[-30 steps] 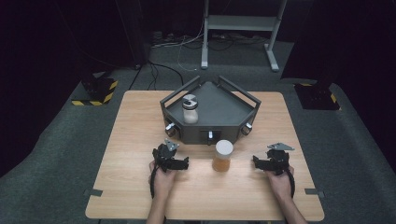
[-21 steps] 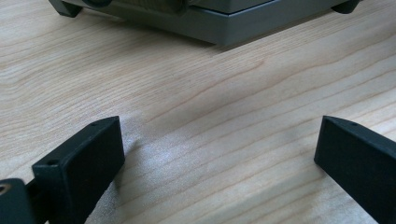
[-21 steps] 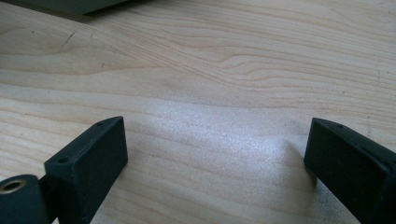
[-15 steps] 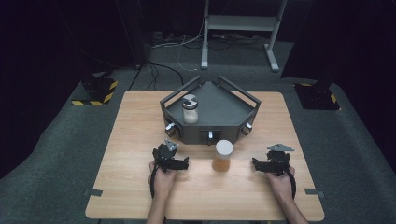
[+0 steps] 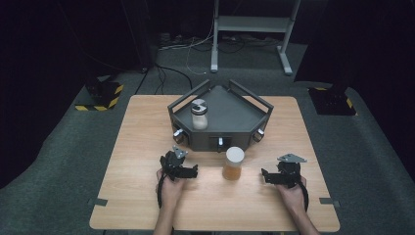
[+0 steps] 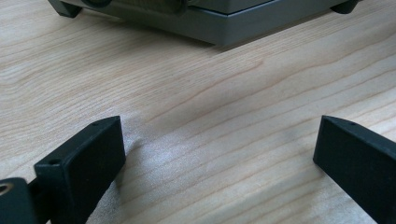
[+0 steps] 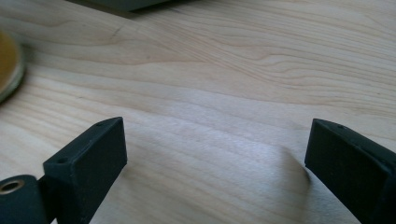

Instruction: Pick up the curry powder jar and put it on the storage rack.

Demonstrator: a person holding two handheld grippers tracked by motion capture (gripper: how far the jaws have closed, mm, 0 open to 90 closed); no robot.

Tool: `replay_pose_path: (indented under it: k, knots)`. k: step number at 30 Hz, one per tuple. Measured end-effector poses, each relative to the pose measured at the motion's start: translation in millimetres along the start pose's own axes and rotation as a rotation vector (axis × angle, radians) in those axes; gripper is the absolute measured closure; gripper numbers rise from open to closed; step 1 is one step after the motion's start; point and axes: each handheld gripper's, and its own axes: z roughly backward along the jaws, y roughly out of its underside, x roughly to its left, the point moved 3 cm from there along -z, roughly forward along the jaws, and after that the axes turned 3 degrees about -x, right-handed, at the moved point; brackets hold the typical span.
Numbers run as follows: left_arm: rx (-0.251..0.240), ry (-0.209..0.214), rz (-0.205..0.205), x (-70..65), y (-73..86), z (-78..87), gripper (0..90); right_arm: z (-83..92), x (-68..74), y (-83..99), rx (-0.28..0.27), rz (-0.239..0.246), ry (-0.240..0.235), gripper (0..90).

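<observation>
An amber jar (image 5: 233, 164) with a pale lid stands on the wooden table (image 5: 147, 127), just in front of a dark grey angular tray (image 5: 235, 115). A second jar (image 5: 198, 114), clear with a silver lid, stands inside the tray at its left. My left gripper (image 5: 188, 172) rests on the table left of the amber jar, jaws wide apart over bare wood (image 6: 215, 135). My right gripper (image 5: 268, 177) rests to the jar's right, also open, with the jar's base (image 7: 9, 65) at the left edge of its view.
The tray's front edge (image 6: 219, 28) lies just ahead of the left gripper. Off the table, a metal stand (image 5: 249, 29) and cables (image 5: 181, 49) sit at the back, with yellow-black striped bases (image 5: 100, 95) on the floor to either side.
</observation>
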Motion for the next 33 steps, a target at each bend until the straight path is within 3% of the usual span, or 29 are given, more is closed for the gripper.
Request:
replay_pose_path:
  k: [33]
  knots:
    - [0.001,0.0,-0.001,0.1,-0.1,0.1,2.1,5.0,27.0,-7.8,-0.039,0.128,-0.269,6.6]
